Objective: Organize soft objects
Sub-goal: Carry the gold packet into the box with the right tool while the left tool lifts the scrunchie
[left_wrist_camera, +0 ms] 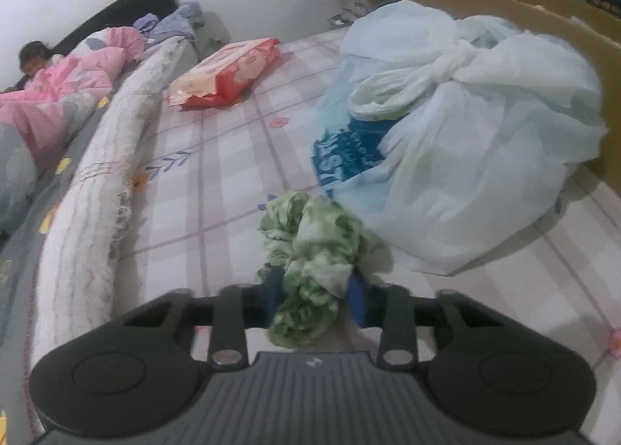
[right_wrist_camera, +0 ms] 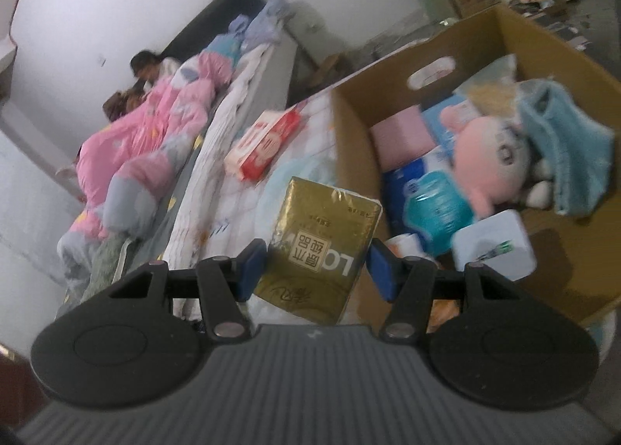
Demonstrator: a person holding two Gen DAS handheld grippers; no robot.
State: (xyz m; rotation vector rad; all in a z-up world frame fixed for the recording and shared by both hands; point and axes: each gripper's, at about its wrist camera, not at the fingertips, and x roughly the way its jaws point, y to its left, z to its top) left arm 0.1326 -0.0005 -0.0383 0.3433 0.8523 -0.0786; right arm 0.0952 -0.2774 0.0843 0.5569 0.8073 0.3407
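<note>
Left fingers (left_wrist_camera: 271, 295) pinching one green scrunchie (left_wrist_camera: 310, 251) (narrow gap). Right fingers (right_wrist_camera: 250, 274) clamped half-wide on one gold tissue pack (right_wrist_camera: 322, 247). Beyond: one cardboard box (right_wrist_camera: 504, 30), one pink plush (right_wrist_camera: 489, 161).

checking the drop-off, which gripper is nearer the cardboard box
Right. The right gripper, holding a gold tissue pack, hangs at the cardboard box edge; the left gripper grips a green scrunchie beyond the white bag.

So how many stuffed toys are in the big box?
1 that shows: the pink plush toy inside the cardboard box, beside the blue towel. More may hide underneath.
</note>
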